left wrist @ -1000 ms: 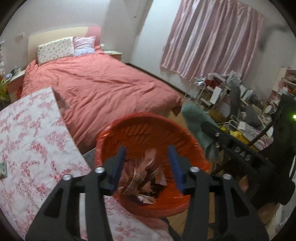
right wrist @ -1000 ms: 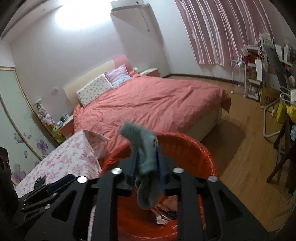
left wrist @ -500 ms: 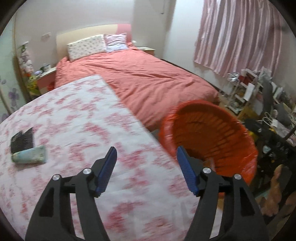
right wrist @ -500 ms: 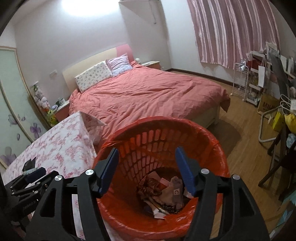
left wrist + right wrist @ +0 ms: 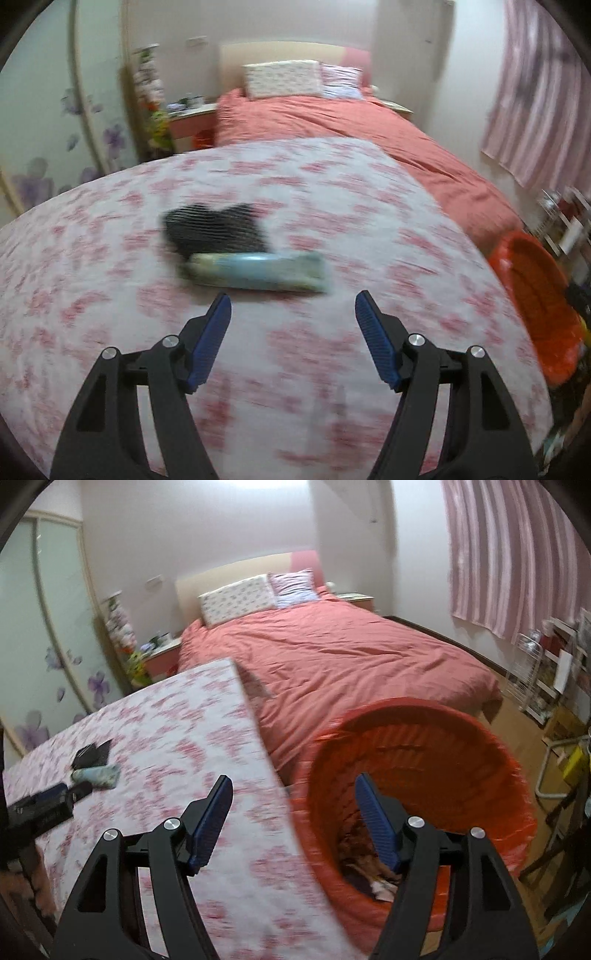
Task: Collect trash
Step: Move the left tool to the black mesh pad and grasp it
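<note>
Between drops: reaching for the next bit of trash on the table [image 5: 110, 332].

Left tongs [image 5: 291, 306] wide, nothing between the pads, jaws lately opening a little further. Aimed down at the floral cloth, just short of a pale blue packet [image 5: 258, 273] lying flat and crosswise. Behind the packet and touching it, a black piece [image 5: 214, 225], perhaps a mesh scrap; too blurred to name. Next move likely: forward and down, straddle the packet across its narrow side, then close. Long axis lies across the jaws, so a roll of the wrist may be needed.

Right tongs [image 5: 291, 786] also wide and empty, jaws just opened further, hanging over the near rim of the red bin [image 5: 480, 738], beside the table edge. Scraps already in the bin bottom. Packet and black piece well off to the left in that view, near the left tongs' tip.
</note>
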